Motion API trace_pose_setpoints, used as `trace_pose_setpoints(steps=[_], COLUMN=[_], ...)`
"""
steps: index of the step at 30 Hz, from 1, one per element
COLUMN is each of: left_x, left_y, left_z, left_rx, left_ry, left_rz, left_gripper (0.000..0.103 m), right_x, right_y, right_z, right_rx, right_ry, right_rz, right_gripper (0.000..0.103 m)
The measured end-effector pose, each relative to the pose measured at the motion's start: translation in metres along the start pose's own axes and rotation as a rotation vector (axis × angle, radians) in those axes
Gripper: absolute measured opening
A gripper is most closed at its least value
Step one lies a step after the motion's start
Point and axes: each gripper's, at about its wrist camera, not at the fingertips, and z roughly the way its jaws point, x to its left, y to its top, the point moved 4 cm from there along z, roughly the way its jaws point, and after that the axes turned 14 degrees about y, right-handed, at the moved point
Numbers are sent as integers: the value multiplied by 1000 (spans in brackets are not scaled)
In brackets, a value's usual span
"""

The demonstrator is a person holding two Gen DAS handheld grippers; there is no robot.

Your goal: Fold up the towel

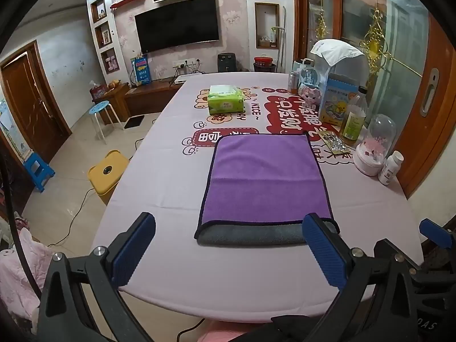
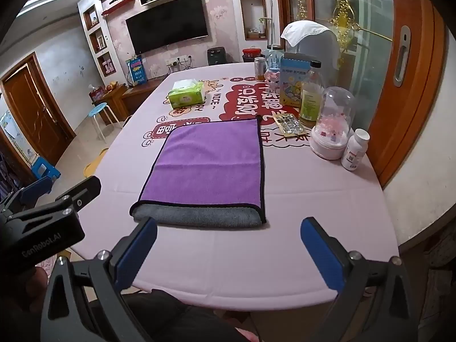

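Observation:
A purple towel point(image 1: 263, 178) with a dark hem lies folded flat on the pink tablecloth point(image 1: 171, 171), its grey underside showing along the near edge point(image 1: 250, 235). It also shows in the right wrist view point(image 2: 209, 165). My left gripper point(image 1: 228, 252) is open and empty, hovering just short of the towel's near edge. My right gripper point(image 2: 228, 253) is open and empty, also just short of that edge. The left gripper's body shows at the left of the right wrist view point(image 2: 48, 216).
A green tissue box point(image 1: 225, 99) sits beyond the towel. Along the right side stand a glass dome point(image 2: 333, 122), a white pill bottle point(image 2: 354, 149), an oil bottle point(image 2: 312, 94), a blister pack point(image 2: 289, 124) and boxes. A yellow stool point(image 1: 107, 171) stands left of the table.

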Motion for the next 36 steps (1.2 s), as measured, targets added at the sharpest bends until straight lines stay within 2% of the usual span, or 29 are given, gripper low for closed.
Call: trace_pose_setpoints(steps=[13, 20, 36], left_x=[-2, -2, -2], left_y=[2, 1, 4], left_z=[-4, -5, 2], left_rx=[-12, -12, -15], left_ry=[-6, -9, -3], left_rz=[5, 3, 6], left_gripper=[102, 102, 102], right_x=[1, -14, -4], right_y=[-2, -1, 1], right_z=[2, -1, 7], right_rx=[8, 8, 18], right_ry=[-3, -3, -11], right_rz=[5, 13, -7], right_gripper=[101, 101, 101])
